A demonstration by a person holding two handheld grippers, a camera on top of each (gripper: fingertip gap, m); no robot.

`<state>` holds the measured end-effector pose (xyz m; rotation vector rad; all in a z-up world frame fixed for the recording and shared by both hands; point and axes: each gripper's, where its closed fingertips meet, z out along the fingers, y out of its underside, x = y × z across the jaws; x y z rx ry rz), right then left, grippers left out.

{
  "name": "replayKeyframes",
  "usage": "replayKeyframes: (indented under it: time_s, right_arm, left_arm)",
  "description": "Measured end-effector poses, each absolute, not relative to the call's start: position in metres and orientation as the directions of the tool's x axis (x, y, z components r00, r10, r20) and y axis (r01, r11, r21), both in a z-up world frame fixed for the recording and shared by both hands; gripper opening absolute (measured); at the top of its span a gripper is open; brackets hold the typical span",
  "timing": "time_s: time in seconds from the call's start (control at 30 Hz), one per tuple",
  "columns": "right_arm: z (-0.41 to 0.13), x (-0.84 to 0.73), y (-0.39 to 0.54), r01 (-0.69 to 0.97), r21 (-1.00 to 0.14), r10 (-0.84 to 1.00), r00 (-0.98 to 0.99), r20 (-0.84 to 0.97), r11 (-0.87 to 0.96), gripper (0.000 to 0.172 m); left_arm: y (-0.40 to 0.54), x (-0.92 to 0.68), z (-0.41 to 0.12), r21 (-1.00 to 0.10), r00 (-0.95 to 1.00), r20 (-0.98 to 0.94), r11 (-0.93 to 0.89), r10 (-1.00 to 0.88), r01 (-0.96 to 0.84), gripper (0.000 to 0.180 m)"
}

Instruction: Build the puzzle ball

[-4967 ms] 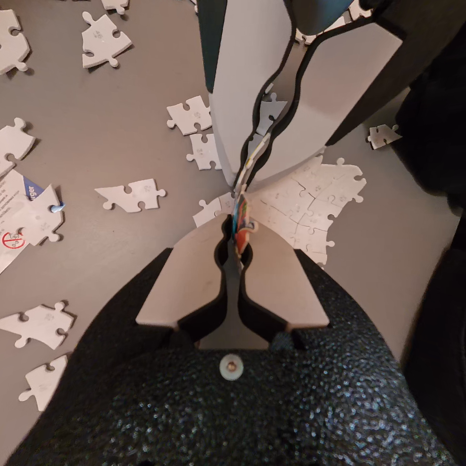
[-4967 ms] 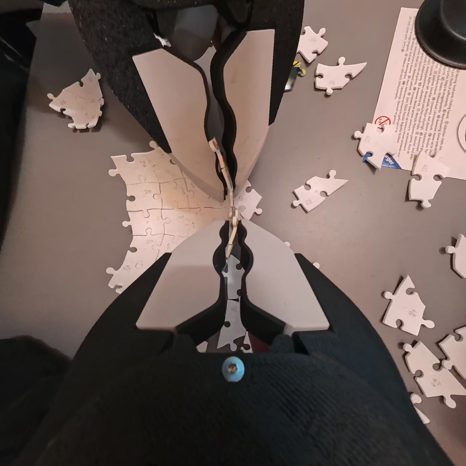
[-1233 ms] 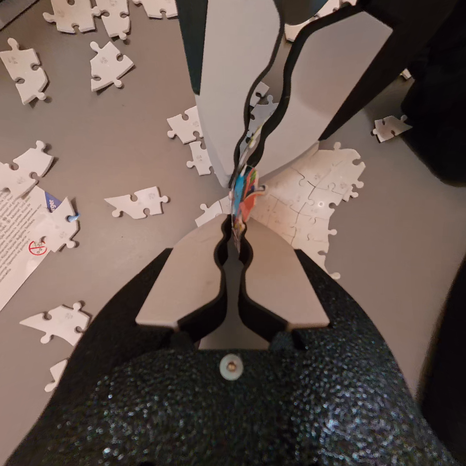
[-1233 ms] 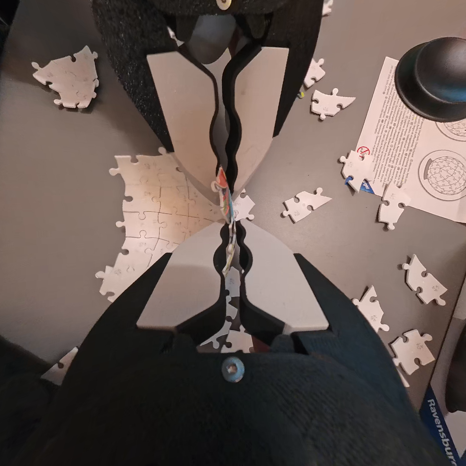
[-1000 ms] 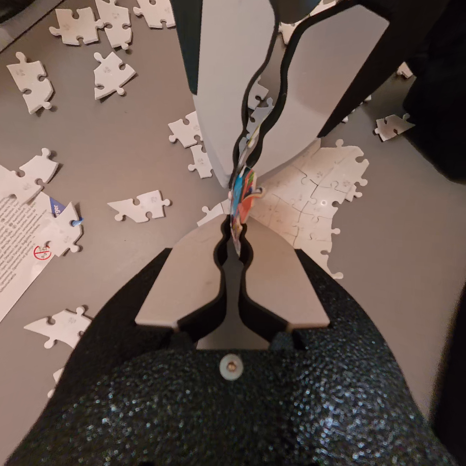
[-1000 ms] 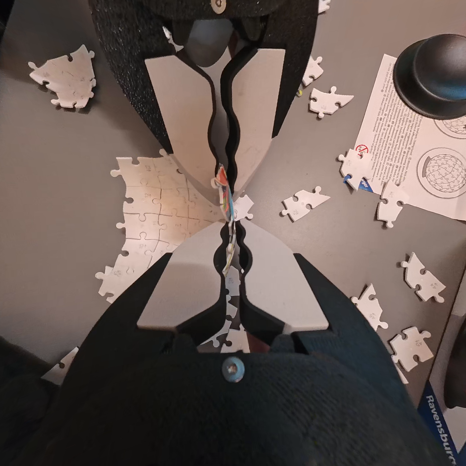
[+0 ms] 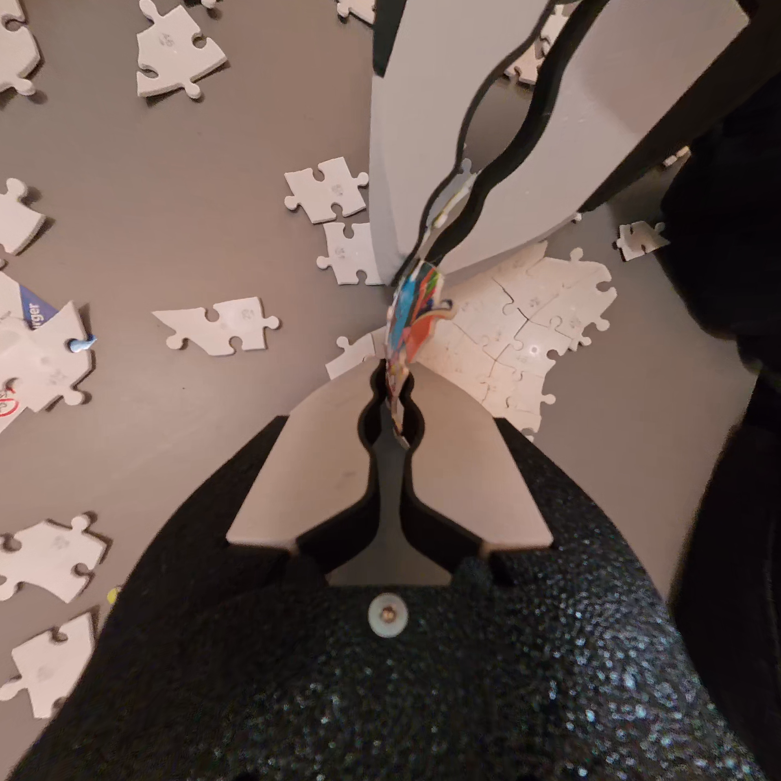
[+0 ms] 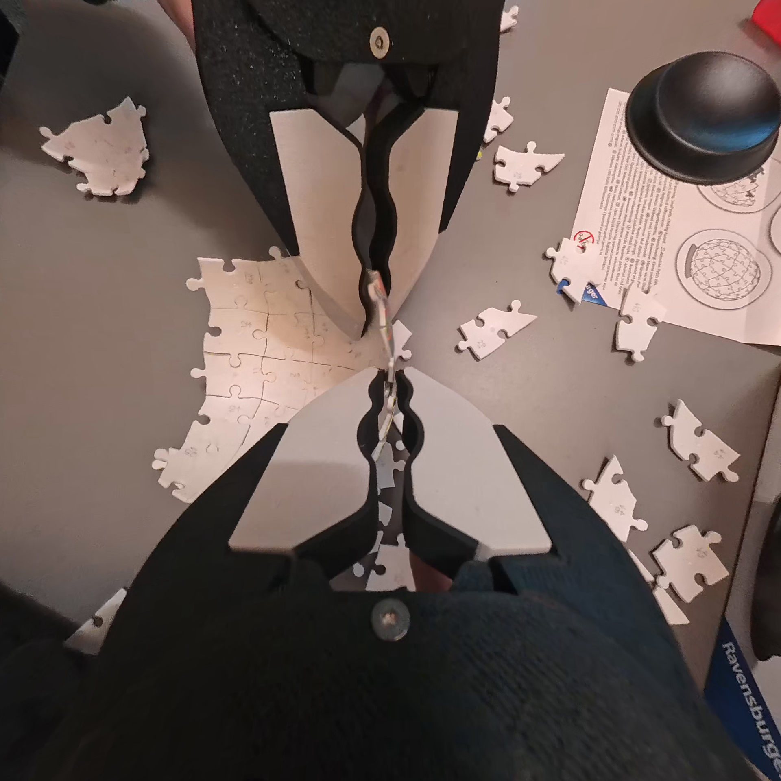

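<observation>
My two grippers face each other tip to tip above a grey table (image 7: 211, 422). My left gripper (image 7: 397, 376) is shut on a puzzle piece with a colourful printed face (image 7: 412, 312), held edge-on. My right gripper (image 8: 391, 376) is shut on another thin puzzle piece (image 8: 388, 405), also edge-on. The two pieces meet between the fingertips; I cannot tell whether they interlock. The right gripper (image 7: 416, 258) shows at the top of the left wrist view, the left gripper (image 8: 378, 321) at the top of the right wrist view. A joined patch of white face-down pieces (image 7: 528, 329) (image 8: 253, 338) lies on the table right below.
Several loose white face-down pieces (image 7: 219, 325) (image 8: 494, 329) lie scattered around. A printed instruction sheet (image 8: 676, 253) with a black dome-shaped object (image 8: 705, 114) on it lies at the right. A blue box corner (image 8: 752, 684) is at the lower right. A smaller joined patch (image 8: 101, 152) lies far left. Only a small space, under 4 cm, lies between the two pairs of fingers.
Both grippers have stayed shut on their pieces, tip to tip. They have shifted a little over the table, and the colourful piece now shows more edge-on in the right wrist view.
</observation>
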<state>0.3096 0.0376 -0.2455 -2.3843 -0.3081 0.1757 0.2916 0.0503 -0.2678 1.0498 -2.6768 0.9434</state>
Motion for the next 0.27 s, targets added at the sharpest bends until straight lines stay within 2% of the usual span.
replayKeyframes:
  time_s: [0.03,0.27]
  right_arm:
    - [-0.2458,0.3092,0.0378,0.169,-0.676,0.270,0.962,-0.046,-0.717,0.005]
    - [-0.2481,0.3094,0.0410,0.179,-0.649,0.265,0.964,-0.035,-0.739,0.005]
  left_arm:
    - [0.0503,0.2910,-0.2681,-0.515,-0.763,0.315,0.573,-0.565,-0.638,0.004]
    - [0.0525,0.2896,-0.2693,-0.523,-0.784,0.303,0.593,-0.541,-0.612,0.004]
